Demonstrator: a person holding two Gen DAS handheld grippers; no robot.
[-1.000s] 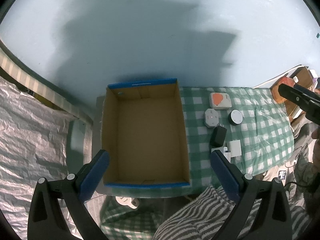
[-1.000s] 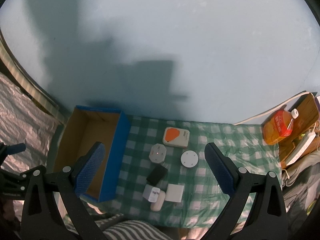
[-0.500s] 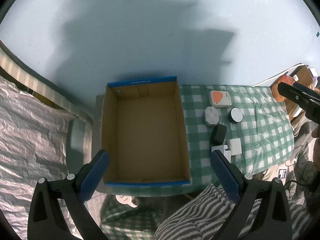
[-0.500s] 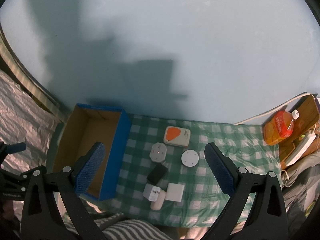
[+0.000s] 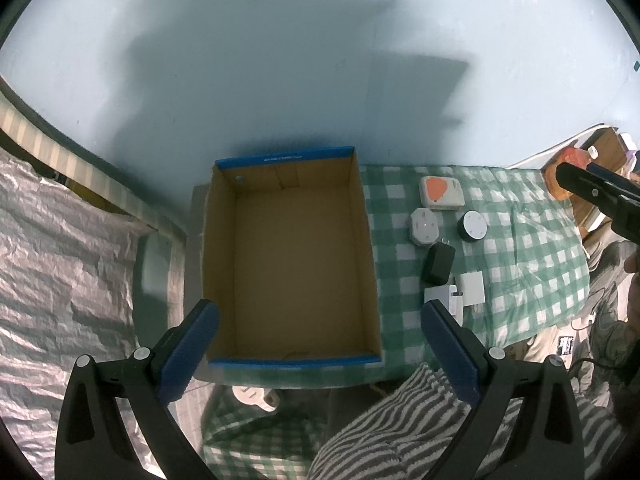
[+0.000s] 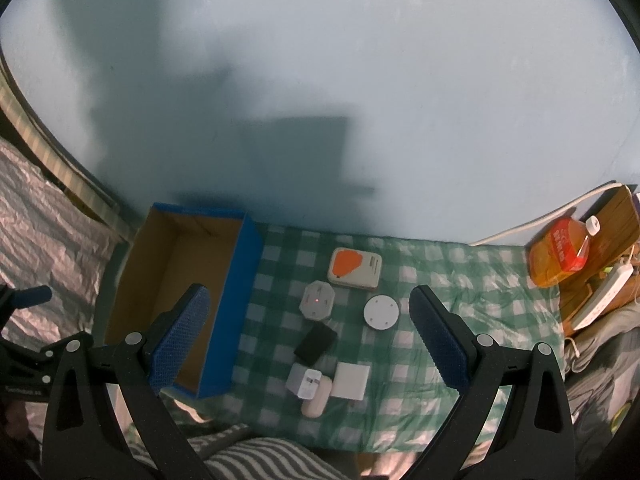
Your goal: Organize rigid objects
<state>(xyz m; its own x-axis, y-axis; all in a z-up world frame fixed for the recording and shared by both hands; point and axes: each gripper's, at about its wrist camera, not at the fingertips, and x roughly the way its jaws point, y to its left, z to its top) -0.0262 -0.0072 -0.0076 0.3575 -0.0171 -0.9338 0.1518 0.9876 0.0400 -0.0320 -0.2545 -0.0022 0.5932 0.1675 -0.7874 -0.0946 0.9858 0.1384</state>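
Two grippers: both held high above the table, both empty.
Left gripper point(image 5: 318, 350): its blue-padded fingers stand wide apart, over the near wall of the cardboard box point(image 5: 224, 264); nothing is between them.
Right gripper point(image 6: 306, 338): fingers wide apart also, hanging over the group of small objects; it grips none of them.
Cardboard box: open, with blue rim, at the left end of the checked cloth point(image 6: 472, 320); the inside shows only brown cardboard.
Objects on the cloth: all lie just right of the box, close together.
Far row: a white case with orange patch point(image 6: 355, 268), nearest the wall.
Middle: a white octagonal device point(image 6: 317, 300) with a small red dot, and beside it a round disc point(image 6: 381, 312), white on top and dark at the side.
Nearer: a black adapter point(image 6: 315, 344), then a white plug cube point(image 6: 304, 383), a white square block point(image 6: 351, 380) and a cream oval piece point(image 6: 317, 398), these three touching or almost touching.
Hard to see: in the left wrist view the right finger hides part of the plug cube and the whole oval piece.
Right edge: an orange bottle point(image 6: 558, 256) and a white power strip point(image 6: 604, 294), both distorted by the lens.
Bottom edge: striped fabric point(image 5: 400, 432), cut off by the frame.
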